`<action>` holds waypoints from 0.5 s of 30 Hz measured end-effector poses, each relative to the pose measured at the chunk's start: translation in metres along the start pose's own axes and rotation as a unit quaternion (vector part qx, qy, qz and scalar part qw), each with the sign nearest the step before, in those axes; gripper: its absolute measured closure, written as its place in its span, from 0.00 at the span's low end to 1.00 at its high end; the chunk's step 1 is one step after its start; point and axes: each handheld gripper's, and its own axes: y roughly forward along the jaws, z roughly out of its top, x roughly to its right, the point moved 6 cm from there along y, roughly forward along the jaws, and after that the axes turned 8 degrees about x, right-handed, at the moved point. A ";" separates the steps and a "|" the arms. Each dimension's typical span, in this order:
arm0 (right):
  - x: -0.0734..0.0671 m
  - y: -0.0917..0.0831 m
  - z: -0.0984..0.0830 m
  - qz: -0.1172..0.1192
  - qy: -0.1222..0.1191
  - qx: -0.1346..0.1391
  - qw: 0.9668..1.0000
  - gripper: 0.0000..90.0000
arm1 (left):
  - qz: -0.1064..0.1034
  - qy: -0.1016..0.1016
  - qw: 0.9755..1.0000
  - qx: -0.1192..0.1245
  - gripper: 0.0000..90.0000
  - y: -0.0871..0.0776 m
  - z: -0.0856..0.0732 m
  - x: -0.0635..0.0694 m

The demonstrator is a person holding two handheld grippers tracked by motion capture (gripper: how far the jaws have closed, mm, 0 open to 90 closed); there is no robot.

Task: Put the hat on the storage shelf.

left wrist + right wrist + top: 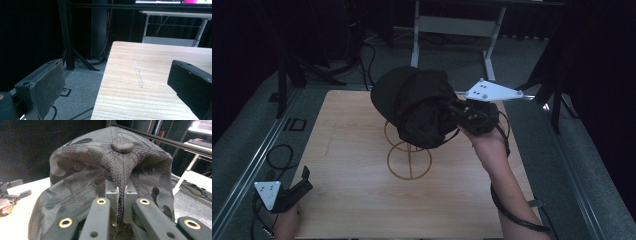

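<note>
Above the wire stand at mid-table, the right gripper has its fingers clamped on a fold of the black cap. Risk: the thin pinch may slip, or the cap may snag and tip the stand. The left gripper rests with fingers apart, unable to steady it.

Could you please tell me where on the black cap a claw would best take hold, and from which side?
Grip the cap by a pinched fold of crown fabric, coming from the table's right side, as the right claw does now. The soft cloth bunches into a thin ridge between shut jaws, and the stiff brim points away left.
</note>
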 end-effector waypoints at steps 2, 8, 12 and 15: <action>-0.003 0.005 -0.002 0.003 0.000 -0.005 1.000 0.96 | 0.000 0.000 1.000 0.000 0.02 0.000 0.000 0.000; -0.006 0.019 -0.010 0.008 -0.002 -0.021 1.000 0.96 | -0.001 -0.002 1.000 0.000 0.02 0.000 0.000 0.000; -0.006 0.025 -0.019 0.009 0.003 -0.031 0.999 0.96 | -0.001 -0.002 1.000 0.000 0.02 0.000 0.000 0.000; -0.005 0.029 -0.025 0.010 0.005 -0.036 0.999 0.96 | -0.001 -0.002 1.000 0.001 0.02 0.000 0.000 0.000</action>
